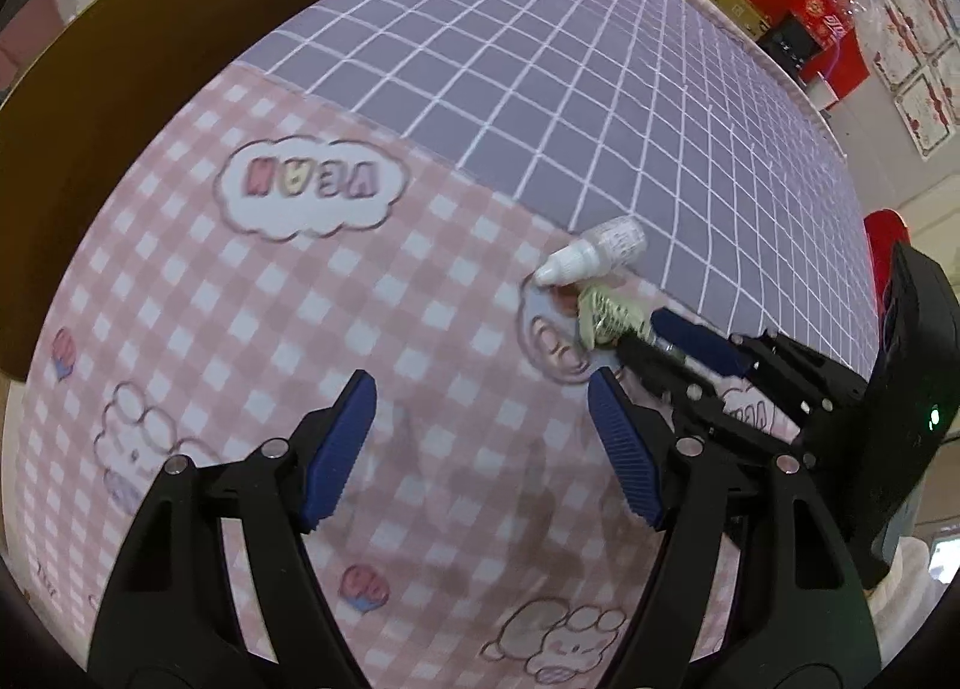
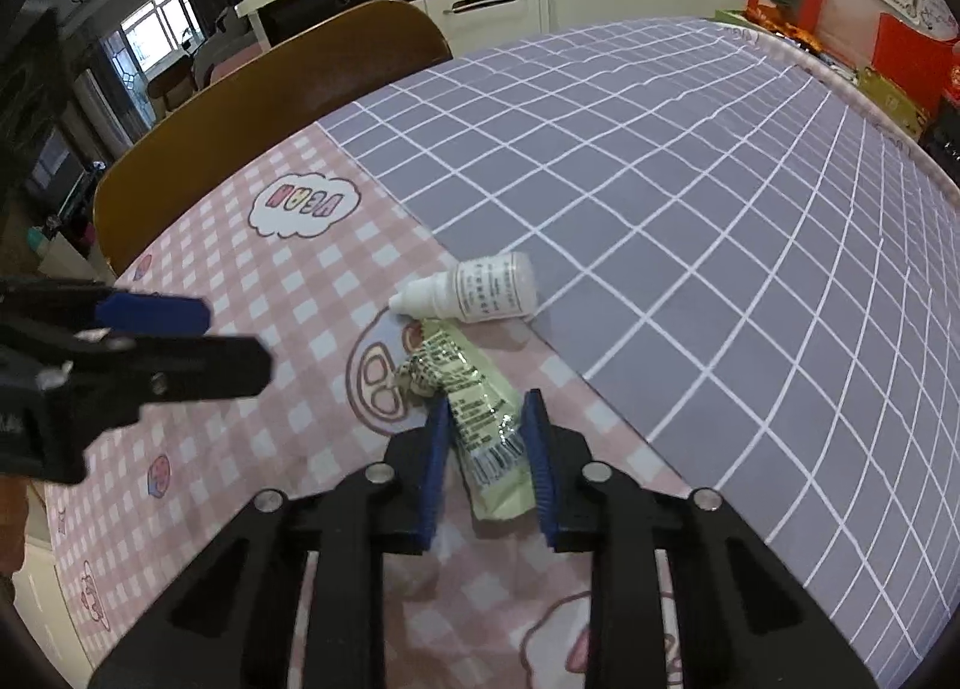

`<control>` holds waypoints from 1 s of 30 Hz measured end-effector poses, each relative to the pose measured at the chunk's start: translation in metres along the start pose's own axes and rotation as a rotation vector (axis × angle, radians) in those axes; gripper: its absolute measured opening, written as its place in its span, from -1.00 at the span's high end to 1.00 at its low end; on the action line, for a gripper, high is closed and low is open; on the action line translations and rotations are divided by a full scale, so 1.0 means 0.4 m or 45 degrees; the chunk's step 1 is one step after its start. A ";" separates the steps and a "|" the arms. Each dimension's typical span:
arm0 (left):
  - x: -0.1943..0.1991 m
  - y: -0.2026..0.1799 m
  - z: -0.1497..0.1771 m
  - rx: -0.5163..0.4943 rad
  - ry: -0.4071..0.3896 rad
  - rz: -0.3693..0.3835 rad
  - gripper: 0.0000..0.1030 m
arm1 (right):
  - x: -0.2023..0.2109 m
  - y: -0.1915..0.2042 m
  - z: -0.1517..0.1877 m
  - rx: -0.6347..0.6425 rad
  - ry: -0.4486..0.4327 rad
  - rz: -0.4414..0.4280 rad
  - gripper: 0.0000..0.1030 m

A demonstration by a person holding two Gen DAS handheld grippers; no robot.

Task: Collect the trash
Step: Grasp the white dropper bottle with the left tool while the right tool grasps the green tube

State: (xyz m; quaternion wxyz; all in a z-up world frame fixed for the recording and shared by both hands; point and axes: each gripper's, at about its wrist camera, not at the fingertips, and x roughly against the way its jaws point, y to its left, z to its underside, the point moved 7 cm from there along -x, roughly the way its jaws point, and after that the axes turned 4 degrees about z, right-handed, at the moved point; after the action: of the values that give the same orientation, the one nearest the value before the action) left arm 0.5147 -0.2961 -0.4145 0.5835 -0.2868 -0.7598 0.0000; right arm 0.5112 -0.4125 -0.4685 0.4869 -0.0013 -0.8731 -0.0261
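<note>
Pickup step: right gripper [image 2: 486,437] jaws narrowed around crumpled green wrapper [image 2: 480,413], pads touching; dropper bottle [image 2: 480,293] just beyond. Left gripper [image 1: 480,449] wide, empty. Next: lift.

Dropper bottle [image 2: 480,293] lying on table [image 2: 720,221], wrapper [image 2: 480,413] just before it, seemingly touching; chair [image 2: 252,113] behind table.
</note>
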 end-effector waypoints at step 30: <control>-0.128 -0.163 -0.134 -0.266 -0.074 0.076 0.35 | 0.088 -0.155 0.000 -0.470 -0.087 0.059 0.66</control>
State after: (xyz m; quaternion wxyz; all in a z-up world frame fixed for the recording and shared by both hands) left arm 0.5417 -0.3907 -0.4209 0.5277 -0.3685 -0.7635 -0.0537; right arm 0.4909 -0.4752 -0.4413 0.4489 -0.1118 -0.8692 -0.1746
